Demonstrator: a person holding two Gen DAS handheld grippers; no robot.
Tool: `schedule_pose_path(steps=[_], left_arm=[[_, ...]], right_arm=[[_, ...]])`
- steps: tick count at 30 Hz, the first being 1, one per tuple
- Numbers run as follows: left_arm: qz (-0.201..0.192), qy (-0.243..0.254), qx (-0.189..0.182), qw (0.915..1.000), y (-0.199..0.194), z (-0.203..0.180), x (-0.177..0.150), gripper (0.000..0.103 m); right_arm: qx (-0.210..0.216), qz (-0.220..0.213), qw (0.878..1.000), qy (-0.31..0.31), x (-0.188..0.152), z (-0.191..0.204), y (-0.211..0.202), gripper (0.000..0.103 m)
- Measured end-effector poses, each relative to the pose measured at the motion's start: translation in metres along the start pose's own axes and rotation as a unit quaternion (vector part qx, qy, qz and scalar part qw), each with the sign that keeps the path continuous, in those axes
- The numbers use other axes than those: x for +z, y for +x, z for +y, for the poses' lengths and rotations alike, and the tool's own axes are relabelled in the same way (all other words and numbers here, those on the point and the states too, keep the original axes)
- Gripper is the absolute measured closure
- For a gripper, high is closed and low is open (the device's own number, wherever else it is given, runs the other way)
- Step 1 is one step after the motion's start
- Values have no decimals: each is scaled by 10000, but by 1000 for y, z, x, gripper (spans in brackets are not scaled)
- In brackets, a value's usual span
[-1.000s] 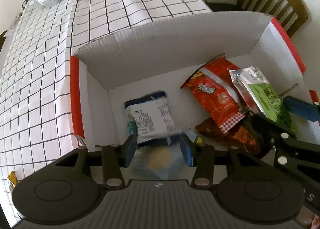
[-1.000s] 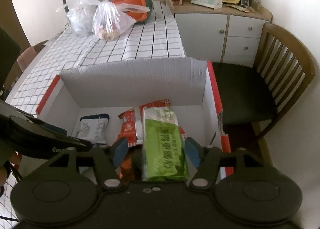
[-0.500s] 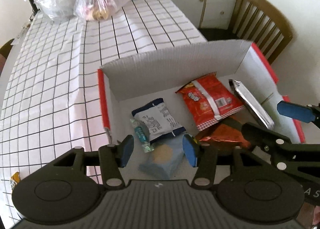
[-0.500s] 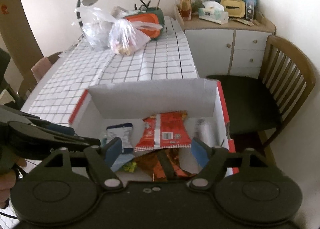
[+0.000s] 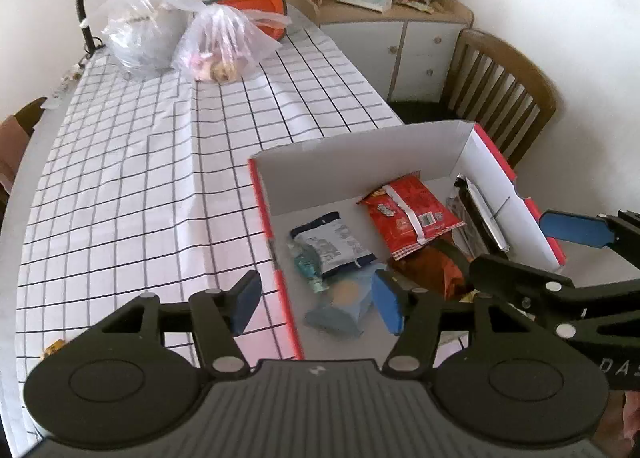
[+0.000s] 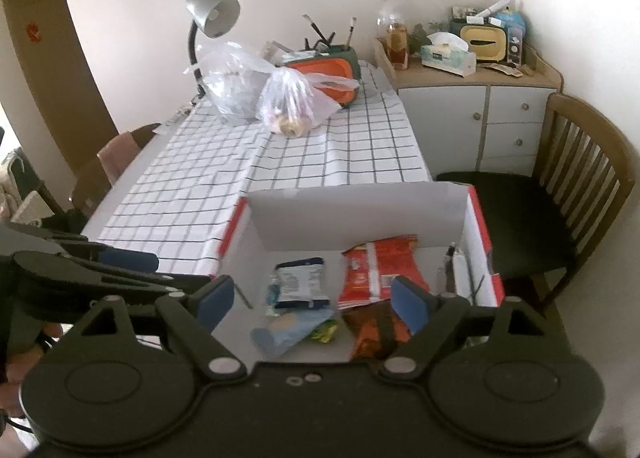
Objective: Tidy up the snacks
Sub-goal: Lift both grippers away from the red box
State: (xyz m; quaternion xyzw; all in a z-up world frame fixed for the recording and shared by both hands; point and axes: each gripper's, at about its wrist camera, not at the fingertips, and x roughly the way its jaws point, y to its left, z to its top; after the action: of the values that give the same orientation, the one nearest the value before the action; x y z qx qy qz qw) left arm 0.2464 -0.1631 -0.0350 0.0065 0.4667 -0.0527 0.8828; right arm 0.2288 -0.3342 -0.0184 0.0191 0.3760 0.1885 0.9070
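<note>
Left tongs [image 5: 316,302]: opening, empty, above the box's left wall.
Right tongs [image 6: 312,300]: opening, empty, over the box [image 6: 478,226].
Snacks: red bag [image 6: 378,272], blue packet [image 5: 334,244] lie in the box on the table [image 5: 140,178], below both tongs.

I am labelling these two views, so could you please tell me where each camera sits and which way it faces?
Left wrist: on the left hand-held gripper, looking down and forward over the box and checked table; its own opening fingers and the right hand-held gripper show.
Right wrist: on the right hand-held gripper, looking forward over the box towards the lamp; its opening fingers and the left hand-held gripper show.
Shared: box, snacks, table, chair.
</note>
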Motion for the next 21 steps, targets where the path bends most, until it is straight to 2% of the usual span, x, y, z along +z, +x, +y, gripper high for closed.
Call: schedule_pose_path(steps=[5, 9, 21], left_arm=[[-214, -24, -31, 9998, -25, 16, -15, 42], [-343, -65, -19, 9994, -41, 31, -30, 36], [-442, -414, 5, 9982, -69, 93, -75, 35]], right_arm=[[146, -83, 9999, -22, -5, 23, -11, 15], [335, -97, 9994, -31, -11, 43, -17, 12], [833, -48, 9964, -158, -26, 108, -13, 1]])
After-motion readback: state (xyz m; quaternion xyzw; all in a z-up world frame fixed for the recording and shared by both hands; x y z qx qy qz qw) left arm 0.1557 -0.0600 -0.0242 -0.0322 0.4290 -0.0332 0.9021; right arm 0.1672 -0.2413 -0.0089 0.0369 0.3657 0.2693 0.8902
